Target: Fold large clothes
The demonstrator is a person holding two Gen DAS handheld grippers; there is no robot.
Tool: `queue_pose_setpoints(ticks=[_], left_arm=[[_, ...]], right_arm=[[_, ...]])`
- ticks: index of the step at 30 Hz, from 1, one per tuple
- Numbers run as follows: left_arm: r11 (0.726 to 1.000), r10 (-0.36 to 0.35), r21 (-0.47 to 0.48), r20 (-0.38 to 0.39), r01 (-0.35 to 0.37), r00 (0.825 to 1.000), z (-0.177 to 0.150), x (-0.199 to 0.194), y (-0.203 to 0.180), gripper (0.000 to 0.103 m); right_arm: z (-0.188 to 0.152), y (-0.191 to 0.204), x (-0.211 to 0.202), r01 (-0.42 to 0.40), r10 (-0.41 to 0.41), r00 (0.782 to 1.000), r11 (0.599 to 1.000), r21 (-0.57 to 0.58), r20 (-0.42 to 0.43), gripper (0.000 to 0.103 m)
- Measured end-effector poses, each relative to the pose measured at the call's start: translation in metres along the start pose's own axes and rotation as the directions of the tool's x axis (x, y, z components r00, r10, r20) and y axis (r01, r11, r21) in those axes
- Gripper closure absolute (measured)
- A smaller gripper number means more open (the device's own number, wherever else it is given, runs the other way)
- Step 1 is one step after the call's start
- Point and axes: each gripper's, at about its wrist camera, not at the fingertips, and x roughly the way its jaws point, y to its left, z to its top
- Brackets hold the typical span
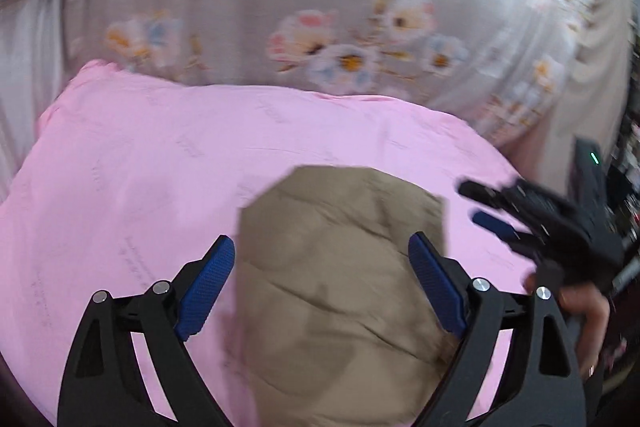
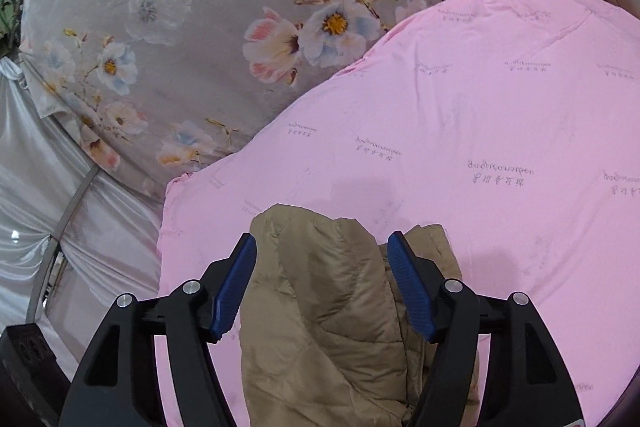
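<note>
Between the blue pads of the left gripper [image 1: 322, 279] lies nothing but air; its jaws stand wide apart above the tan quilted jacket [image 1: 340, 287], released, with neither pad touching the fabric. The right gripper [image 2: 322, 279] is spread the same way over the jacket, its pads clear of the puffy cloth on both sides. From the left wrist view that right gripper shows at the far right, black with blue tips, gripped by a person's hand [image 1: 580, 303] below it, out beyond the jacket's edge over the pink sheet [image 1: 140, 155].

The jacket sits bundled into a compact, folded heap on that pink sheet, near the sheet's closer edge, its quilted seams and a few creases showing. Faint grey lettering repeats across the pink cloth. Beyond the sheet stretches a grey bedspread [image 2: 192, 27] printed with large white, pink and blue flowers. Off to the left side hangs pale, shiny draped fabric [image 2: 36, 179].
</note>
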Motion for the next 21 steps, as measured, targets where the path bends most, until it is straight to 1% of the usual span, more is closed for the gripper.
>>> queue_pose_setpoints(ticks=[2,4,5,6,7,9,10,12,14,15,16,17,19,21], left_arm=[[0.998,0.023,-0.054,-0.026,-0.024,0.999,0.012,0.019,0.018,0.017],[0.996,0.039,-0.074,-0.061,-0.044,0.997,0.021,0.042,0.025,0.017],[0.995,0.054,-0.076,-0.075,-0.060,0.996,0.025,0.053,0.025,0.017],[0.995,0.062,-0.072,-0.092,-0.069,0.994,0.028,0.064,0.025,0.017],[0.996,0.057,-0.068,-0.111,-0.065,0.992,0.032,0.075,0.025,0.017],[0.996,0.054,-0.067,-0.140,-0.064,0.989,0.034,0.091,0.017,0.018],[0.996,0.048,-0.066,-0.144,-0.058,0.988,0.035,0.094,0.013,0.018],[0.997,0.051,-0.058,-0.149,-0.060,0.988,0.036,0.106,-0.001,0.018],[0.997,0.059,-0.043,-0.160,-0.067,0.985,0.037,0.122,-0.008,0.019],[0.996,0.070,-0.035,-0.173,-0.077,0.982,0.035,0.134,-0.015,0.020],[0.996,0.080,-0.027,-0.185,-0.086,0.980,0.031,0.143,-0.017,0.020],[0.995,0.092,-0.019,-0.199,-0.098,0.976,0.026,0.153,-0.020,0.023],[0.993,0.110,-0.007,-0.238,-0.115,0.965,0.013,0.176,-0.023,0.024],[0.993,0.105,-0.017,-0.261,-0.114,0.959,0.001,0.193,-0.022,0.023]], right_arm=[[0.000,-0.003,0.024,0.020,-0.017,0.997,0.999,0.028,-0.077,0.036],[-0.002,-0.005,0.048,0.030,-0.023,0.986,0.999,0.043,-0.163,0.035],[-0.003,-0.004,0.055,0.045,-0.039,0.983,0.999,0.030,-0.180,0.037],[-0.003,-0.002,0.059,0.050,-0.048,0.981,0.999,0.007,-0.188,0.050],[-0.002,0.000,0.059,0.041,-0.041,0.982,0.999,-0.005,-0.185,0.073],[0.002,0.003,0.047,-0.014,0.013,0.991,1.000,-0.003,-0.137,0.085],[0.002,0.004,0.039,-0.022,0.021,0.995,1.000,-0.013,-0.101,0.088],[-0.003,0.006,0.028,0.045,-0.047,0.999,0.996,-0.074,-0.026,0.091],[-0.015,-0.002,0.029,0.133,-0.131,0.991,0.984,-0.114,0.024,0.092],[-0.021,-0.008,0.032,0.155,-0.152,0.988,0.980,-0.123,0.035,0.092],[-0.025,-0.016,0.037,0.168,-0.165,0.986,0.978,-0.123,0.035,0.093],[-0.029,-0.026,0.042,0.184,-0.183,0.983,0.977,-0.108,0.022,0.093],[-0.034,-0.043,0.052,0.176,-0.177,0.984,0.981,-0.081,0.002,0.093],[-0.037,-0.056,0.059,0.165,-0.166,0.986,0.984,-0.062,-0.013,0.093]])
